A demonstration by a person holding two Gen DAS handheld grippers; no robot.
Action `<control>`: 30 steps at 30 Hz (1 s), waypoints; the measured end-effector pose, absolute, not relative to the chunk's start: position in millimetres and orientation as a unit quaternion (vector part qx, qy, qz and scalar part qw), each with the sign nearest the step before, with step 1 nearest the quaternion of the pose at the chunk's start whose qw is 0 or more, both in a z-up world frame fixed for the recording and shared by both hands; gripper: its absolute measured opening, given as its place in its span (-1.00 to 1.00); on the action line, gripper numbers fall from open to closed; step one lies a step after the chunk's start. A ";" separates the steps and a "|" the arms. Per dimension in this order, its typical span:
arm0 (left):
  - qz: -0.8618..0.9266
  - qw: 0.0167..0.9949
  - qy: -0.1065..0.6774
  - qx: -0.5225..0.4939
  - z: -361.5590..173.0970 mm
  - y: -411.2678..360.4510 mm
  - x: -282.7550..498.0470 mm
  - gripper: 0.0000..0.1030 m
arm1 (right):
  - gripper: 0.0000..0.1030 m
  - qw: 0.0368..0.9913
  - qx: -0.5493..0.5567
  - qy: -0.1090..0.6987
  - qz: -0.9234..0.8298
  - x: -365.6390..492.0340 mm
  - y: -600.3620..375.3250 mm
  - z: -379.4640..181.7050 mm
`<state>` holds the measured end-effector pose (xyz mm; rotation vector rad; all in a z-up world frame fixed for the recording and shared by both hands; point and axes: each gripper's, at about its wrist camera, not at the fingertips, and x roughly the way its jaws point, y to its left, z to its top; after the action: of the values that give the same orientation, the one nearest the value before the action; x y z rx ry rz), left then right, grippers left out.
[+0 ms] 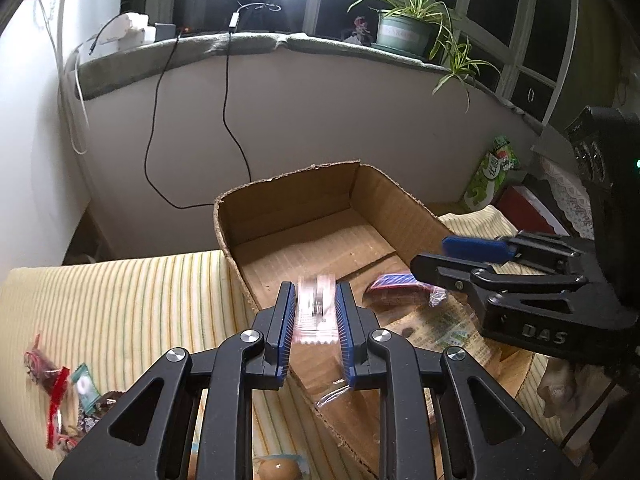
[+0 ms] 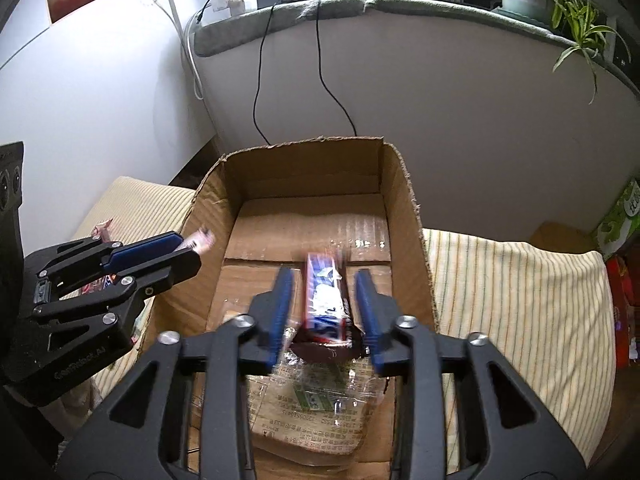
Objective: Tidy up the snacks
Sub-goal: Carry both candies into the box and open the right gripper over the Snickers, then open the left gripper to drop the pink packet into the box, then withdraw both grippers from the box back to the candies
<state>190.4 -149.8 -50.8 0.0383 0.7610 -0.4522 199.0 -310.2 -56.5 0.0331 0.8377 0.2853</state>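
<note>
An open cardboard box (image 1: 288, 200) (image 2: 404, 208) stands on a striped cloth. My left gripper (image 1: 316, 300) is shut on a pink-and-clear snack packet (image 1: 316, 312) and holds it over the box's left wall; it also shows in the right wrist view (image 2: 188, 246). My right gripper (image 2: 326, 284) is open above the box, and a blurred blue-and-white snack bar (image 2: 324, 296) is between its spread fingers without touching them. In the left wrist view the right gripper (image 1: 444, 254) is over the box, and the bar (image 1: 396, 286) lies on the box floor beneath it.
Loose wrapped snacks (image 1: 64, 384) lie on the striped cloth (image 1: 120, 300) left of the box. A clear packet with a green label (image 2: 312, 396) lies in the box. A green package (image 1: 492, 172) leans at the right. Cables hang from the windowsill; a potted plant (image 1: 408, 28) stands on it.
</note>
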 end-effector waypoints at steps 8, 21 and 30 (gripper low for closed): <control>-0.216 0.908 0.358 0.020 -44.6 -144.0 183.4 -0.18 | 0.55 0.917 0.010 0.380 0.119 188.1 -319.1 -39.0; -0.208 0.915 0.344 0.015 -36.8 -127.7 158.2 0.02 | 0.55 0.930 0.006 0.351 0.108 154.8 -314.7 -37.2; -0.186 0.925 0.330 0.010 -28.6 -96.8 128.1 0.02 | 0.56 0.929 -0.013 0.345 0.134 122.0 -291.2 -35.4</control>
<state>128.1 -96.8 -28.6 0.0200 0.6773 -0.3822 122.0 -291.2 -35.4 -0.0259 0.7067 0.2748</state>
